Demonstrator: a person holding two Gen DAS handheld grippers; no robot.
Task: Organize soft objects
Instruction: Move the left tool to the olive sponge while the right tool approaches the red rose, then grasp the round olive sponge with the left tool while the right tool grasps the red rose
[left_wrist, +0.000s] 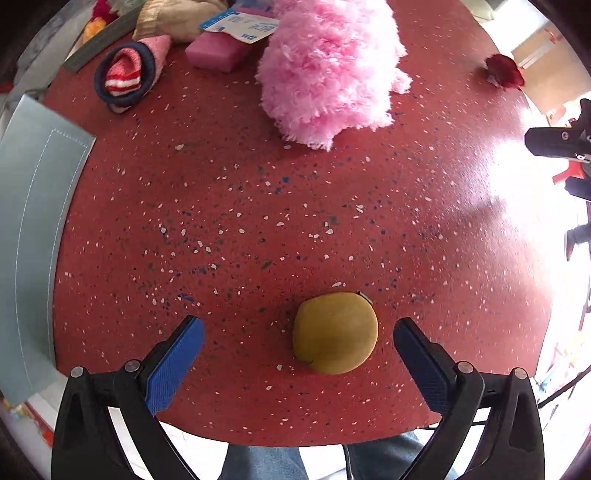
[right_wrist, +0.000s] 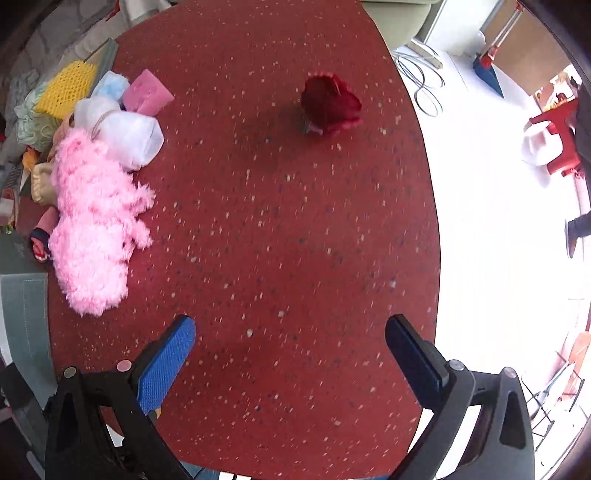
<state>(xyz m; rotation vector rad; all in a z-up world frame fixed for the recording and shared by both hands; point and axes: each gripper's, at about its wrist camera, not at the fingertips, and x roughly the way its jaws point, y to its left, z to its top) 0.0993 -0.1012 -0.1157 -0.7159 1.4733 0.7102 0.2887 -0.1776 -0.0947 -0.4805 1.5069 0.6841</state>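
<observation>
1. Lying on the red speckled table (left_wrist: 258, 229) are lots of soft things, most of them bunched at the far left side.
2. The biggest one is a fluffy pink toy (left_wrist: 328, 70), and it sits on the table between the pile and the open middle.
3. Just beside it are a pink sponge block (left_wrist: 218, 51), a rolled sock with red and white stripes (left_wrist: 125, 74) and a tan cloth bundle (left_wrist: 177, 18).
4. In the right wrist view, two white puffy bags (right_wrist: 125, 136) touch the top of the fluffy pink toy, with a yellow net thing (right_wrist: 70, 86) behind them.
5. A grey cloth mat (left_wrist: 33, 221) hangs over the table's left edge.
6. A dark red cloth flower (right_wrist: 330, 105) lies alone on the far side, well apart from the pile.
7. Nothing stands between the left gripper (left_wrist: 297, 343) and a round, flat yellow cushion (left_wrist: 334, 332).
8. That cushion is smooth and mustard yellow, with a curved seam near its lower edge.
9. It lies near the table's front edge, between the left gripper's spread jaws, closer to the right jaw, and neither jaw touches it.
10. The right gripper (right_wrist: 290, 339) is spread wide too, and only bare table shows between its jaws.
11. A person's blue jeans (left_wrist: 266, 461) show below the table edge.
</observation>
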